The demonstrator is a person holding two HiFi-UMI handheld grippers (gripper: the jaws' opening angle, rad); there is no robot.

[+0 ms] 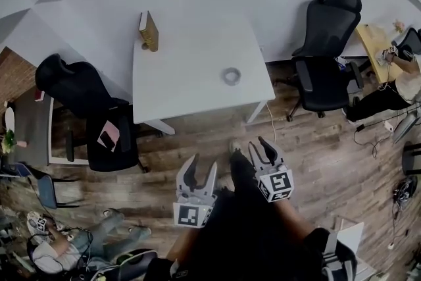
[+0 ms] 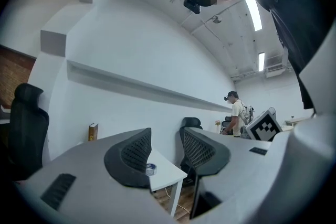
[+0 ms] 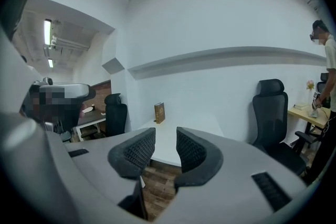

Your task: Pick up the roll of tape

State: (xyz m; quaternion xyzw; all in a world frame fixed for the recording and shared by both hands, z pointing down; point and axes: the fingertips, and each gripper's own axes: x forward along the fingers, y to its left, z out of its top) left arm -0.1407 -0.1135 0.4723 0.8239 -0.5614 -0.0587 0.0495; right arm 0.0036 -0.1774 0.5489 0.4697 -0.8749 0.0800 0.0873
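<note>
The left hand-held gripper (image 1: 203, 165) and the right hand-held gripper (image 1: 257, 145) hover over the wooden floor (image 1: 197, 141), both with jaws apart and empty. The roll of tape (image 1: 231, 76) lies flat on the white bench (image 1: 184, 76), well ahead of both, untouched

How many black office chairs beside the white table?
2: the left chair left of the white table, the right chair right of it. More may hide at frame edges.

Small grey roll of tape (image 1: 231, 76) flat on the white table (image 1: 184, 76), near its right edge
</note>
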